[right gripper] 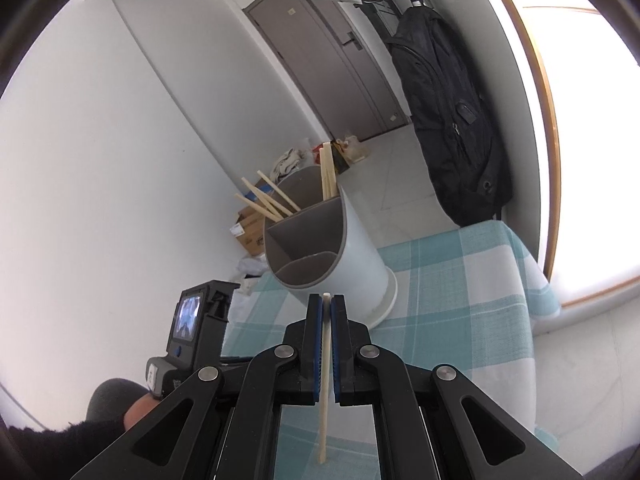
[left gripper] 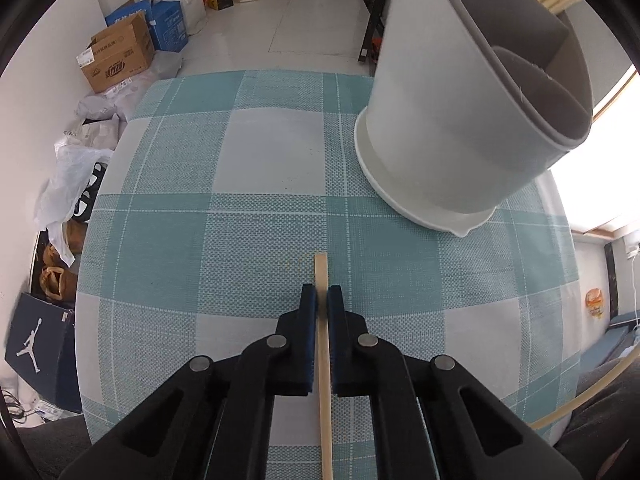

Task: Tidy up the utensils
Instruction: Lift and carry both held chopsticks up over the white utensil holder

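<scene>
A pale wooden chopstick [left gripper: 325, 360] lies between the blue pads of my left gripper [left gripper: 322, 296], which is shut on it and points steeply down at the teal checked tablecloth [left gripper: 240, 220]. Its tip pokes out just past the fingertips. My right gripper [right gripper: 327, 300] is shut on a second chopstick [right gripper: 325, 380], aimed towards the white utensil holder [right gripper: 360, 260]. The holder has grey divided compartments; its far ones hold several chopsticks [right gripper: 268, 200]. In the left wrist view the holder [left gripper: 440, 140] stands at the upper right, close by.
The left gripper's camera unit [right gripper: 192, 328] and a person's hand [right gripper: 136, 412] sit left of my right gripper. Cardboard boxes [left gripper: 116, 60] and bags [left gripper: 68, 184] crowd the floor past the table's left edge. A black backpack [right gripper: 452, 120] hangs beyond the table.
</scene>
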Action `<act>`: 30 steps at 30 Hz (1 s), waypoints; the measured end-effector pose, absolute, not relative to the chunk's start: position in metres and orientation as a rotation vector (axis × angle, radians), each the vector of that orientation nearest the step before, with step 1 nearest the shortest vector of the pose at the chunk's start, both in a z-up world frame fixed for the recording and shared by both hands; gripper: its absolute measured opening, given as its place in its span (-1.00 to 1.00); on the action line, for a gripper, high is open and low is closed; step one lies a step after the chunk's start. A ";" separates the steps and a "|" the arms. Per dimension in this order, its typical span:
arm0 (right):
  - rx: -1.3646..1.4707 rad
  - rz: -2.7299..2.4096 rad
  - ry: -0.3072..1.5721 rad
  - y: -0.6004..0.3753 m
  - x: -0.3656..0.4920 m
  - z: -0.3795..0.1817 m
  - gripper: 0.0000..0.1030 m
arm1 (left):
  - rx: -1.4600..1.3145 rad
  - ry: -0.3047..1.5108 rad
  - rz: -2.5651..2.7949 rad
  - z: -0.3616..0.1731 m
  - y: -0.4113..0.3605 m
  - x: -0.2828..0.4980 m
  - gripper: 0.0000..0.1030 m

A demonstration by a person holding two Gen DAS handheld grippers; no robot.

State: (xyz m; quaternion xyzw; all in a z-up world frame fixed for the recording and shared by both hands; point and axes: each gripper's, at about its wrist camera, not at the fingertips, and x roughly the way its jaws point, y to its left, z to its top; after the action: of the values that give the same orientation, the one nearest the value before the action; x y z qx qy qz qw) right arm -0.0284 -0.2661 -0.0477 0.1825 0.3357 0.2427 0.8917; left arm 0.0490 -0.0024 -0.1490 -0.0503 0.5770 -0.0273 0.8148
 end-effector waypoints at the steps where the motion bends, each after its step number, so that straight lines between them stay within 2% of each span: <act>1: 0.374 0.500 0.697 -0.265 -0.029 -0.048 -0.94 | -0.117 1.212 -0.057 -0.146 0.000 0.046 -0.97; 15: 0.308 0.507 0.629 -0.252 -0.040 -0.038 -0.94 | -0.160 0.861 -0.101 -0.071 -0.004 0.004 -0.97; 30: 0.167 0.555 0.543 -0.211 -0.049 -0.017 -0.94 | -0.197 0.725 -0.172 -0.042 0.011 -0.002 -0.98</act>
State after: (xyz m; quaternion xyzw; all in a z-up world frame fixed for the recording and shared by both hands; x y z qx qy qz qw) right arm -0.0494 -0.2112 -0.0167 0.0812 0.2643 0.2704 0.9222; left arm -0.0022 0.0113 -0.0418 -0.0962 0.3535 -0.0837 0.9267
